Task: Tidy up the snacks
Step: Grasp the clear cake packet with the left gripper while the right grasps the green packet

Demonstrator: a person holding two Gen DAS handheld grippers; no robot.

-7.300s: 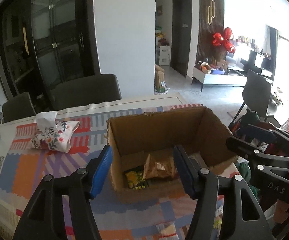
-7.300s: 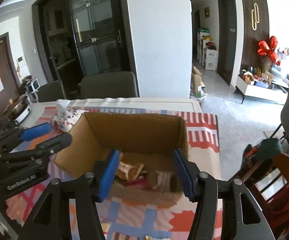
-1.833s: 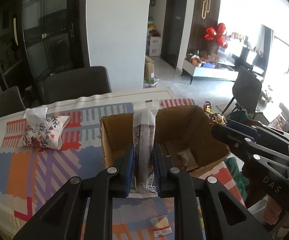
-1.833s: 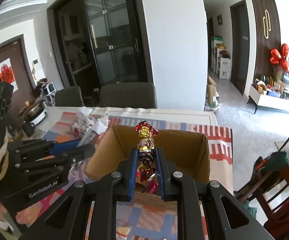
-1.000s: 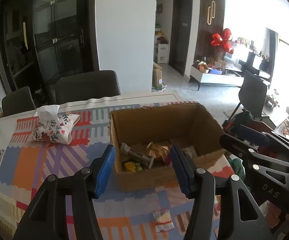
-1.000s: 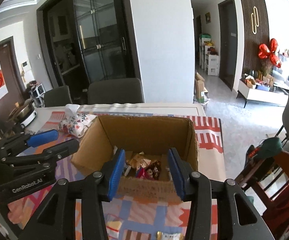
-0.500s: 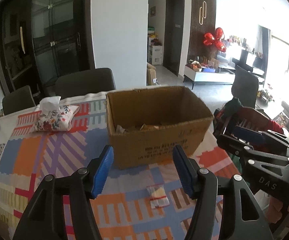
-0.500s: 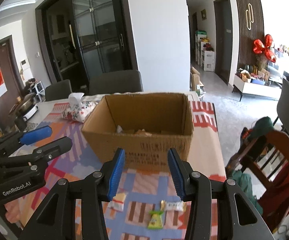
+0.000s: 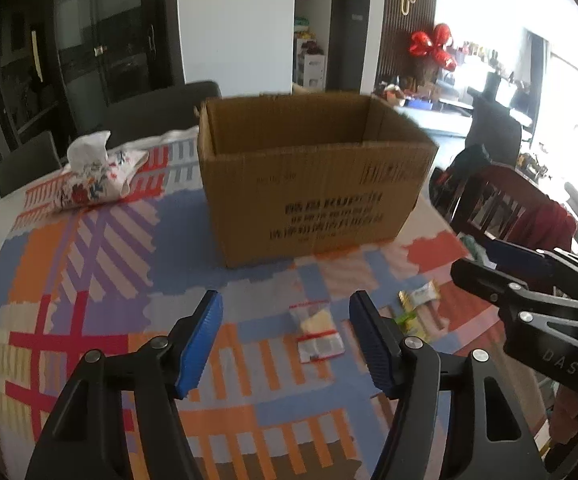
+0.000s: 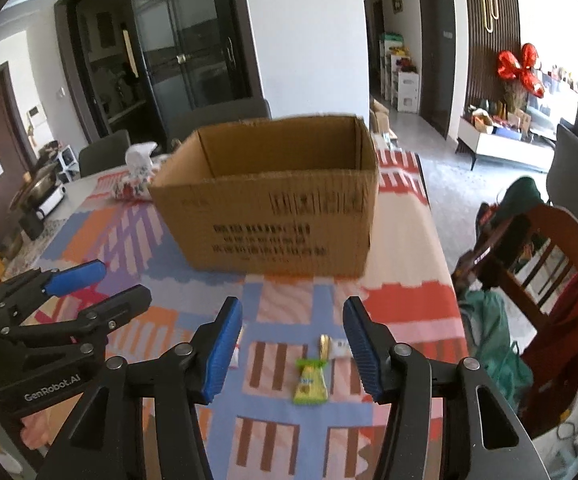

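Left wrist view. Left gripper [image 9: 287,330] stands with jaws wide and nothing between the blue pads; they have just been opening further. It hangs above the patchwork tablecloth [image 9: 101,264]. A clear packet with red bands [image 9: 317,335] lies flat on the cloth just beyond the gap, nearer the right-hand pad, untouched. Past that pad, to the right, a green packet [image 9: 408,317] and a small white wrapper [image 9: 425,293] lie close together. Straight ahead, well beyond the tips, sits the open cardboard box [image 9: 313,184], printed side facing the claw; its contents cannot be seen from this angle. Far ahead-left, a floral tissue pouch [image 9: 97,174] rests on the cloth. The right gripper [image 9: 501,264] enters from the right edge, side-on, with a slim gap between its fingers.

Right wrist view. Right gripper [image 10: 291,344] is also parted and empty, its jaws just having been opening. The green packet [image 10: 310,381] lies on the cloth below the gap, toward the right-hand pad, not touched. A gold-wrapped candy [image 10: 324,345] lies just beyond it, and the white wrapper [image 10: 340,347] is partly hidden behind the right-hand pad. A white scrap at the left-hand pad's edge is too hidden to identify. The cardboard box [image 10: 273,208] stands dead ahead, beyond the tips. The left gripper [image 10: 101,284] shows at the left, jaws apart, and the tissue pouch [image 10: 137,182] lies beside the box's far left corner.
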